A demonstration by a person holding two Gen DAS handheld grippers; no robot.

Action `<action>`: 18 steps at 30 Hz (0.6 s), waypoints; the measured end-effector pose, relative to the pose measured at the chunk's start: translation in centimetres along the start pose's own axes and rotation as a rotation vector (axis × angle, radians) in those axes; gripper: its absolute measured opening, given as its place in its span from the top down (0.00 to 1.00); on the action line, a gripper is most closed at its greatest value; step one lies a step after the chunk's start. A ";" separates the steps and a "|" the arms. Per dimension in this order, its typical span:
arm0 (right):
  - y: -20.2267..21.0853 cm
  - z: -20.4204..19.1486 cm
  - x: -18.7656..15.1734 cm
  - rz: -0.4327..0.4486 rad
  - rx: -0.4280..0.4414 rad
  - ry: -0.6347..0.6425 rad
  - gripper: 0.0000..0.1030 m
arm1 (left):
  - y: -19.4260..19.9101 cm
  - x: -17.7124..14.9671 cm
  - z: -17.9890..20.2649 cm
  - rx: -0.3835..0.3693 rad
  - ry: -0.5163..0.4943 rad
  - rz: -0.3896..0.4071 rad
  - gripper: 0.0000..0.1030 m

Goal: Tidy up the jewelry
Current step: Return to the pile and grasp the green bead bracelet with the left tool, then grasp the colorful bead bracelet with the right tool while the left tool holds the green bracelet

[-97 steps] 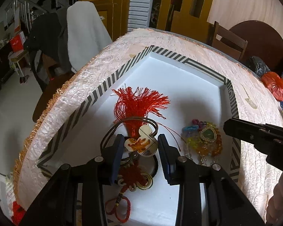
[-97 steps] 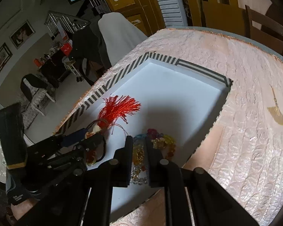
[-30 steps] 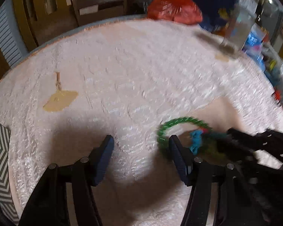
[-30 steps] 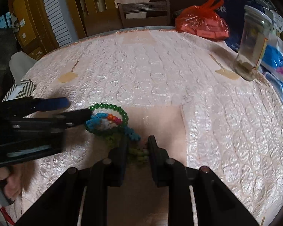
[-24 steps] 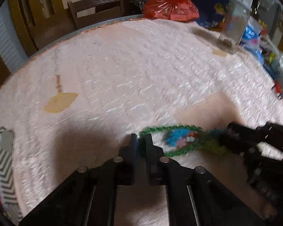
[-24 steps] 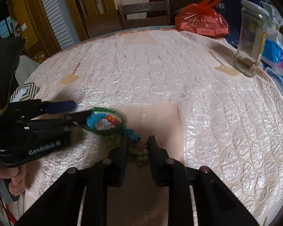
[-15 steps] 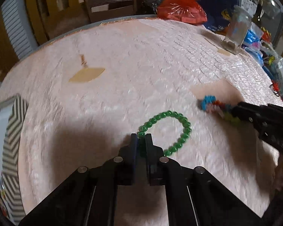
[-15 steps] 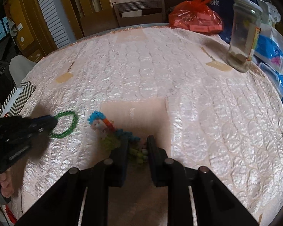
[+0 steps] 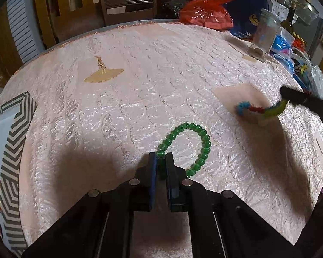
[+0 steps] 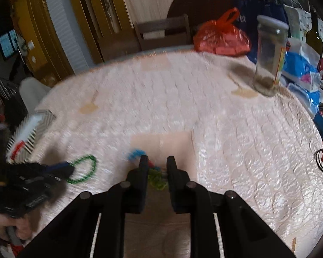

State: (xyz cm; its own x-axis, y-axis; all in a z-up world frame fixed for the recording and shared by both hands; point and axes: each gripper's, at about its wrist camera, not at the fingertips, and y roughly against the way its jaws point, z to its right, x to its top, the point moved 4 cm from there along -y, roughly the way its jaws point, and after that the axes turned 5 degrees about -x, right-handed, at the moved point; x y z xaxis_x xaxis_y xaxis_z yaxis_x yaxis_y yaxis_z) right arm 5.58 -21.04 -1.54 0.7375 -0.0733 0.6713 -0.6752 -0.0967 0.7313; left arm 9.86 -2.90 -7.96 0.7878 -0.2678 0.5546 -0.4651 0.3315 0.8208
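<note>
On the round table's pale pink quilted cloth [image 9: 152, 81] we hold two bracelets. Our left gripper [image 9: 160, 161] pinches the green bead bracelet [image 9: 204, 144], its loop lying on the cloth. Our right gripper [image 10: 157, 163] clasps the multicoloured bracelet [image 9: 258, 109] (blurred here). The striped box [image 9: 13, 133] sits far left.

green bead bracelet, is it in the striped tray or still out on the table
Out. The green bead bracelet lies on the pink tablecloth, one end pinched in the left claw, well clear of the striped tray.
</note>
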 end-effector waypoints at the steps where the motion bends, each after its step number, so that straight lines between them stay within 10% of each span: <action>1: 0.7 0.0 0.3 0.018 0.012 -0.006 0.83 | 0.2 0.0 0.1 -0.009 0.007 0.007 0.68; 18: 2.1 -2.5 0.9 0.033 0.022 0.005 0.83 | 7.8 1.4 -0.1 -0.046 0.045 0.143 0.68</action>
State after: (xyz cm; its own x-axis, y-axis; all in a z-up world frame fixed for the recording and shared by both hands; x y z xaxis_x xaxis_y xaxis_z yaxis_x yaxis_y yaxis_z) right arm 4.85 -18.87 0.90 0.7144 -0.0722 0.6960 -0.6991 -0.1159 0.7056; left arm 7.34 -0.63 -0.83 0.7329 -0.1746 0.6576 -0.5556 0.4043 0.7265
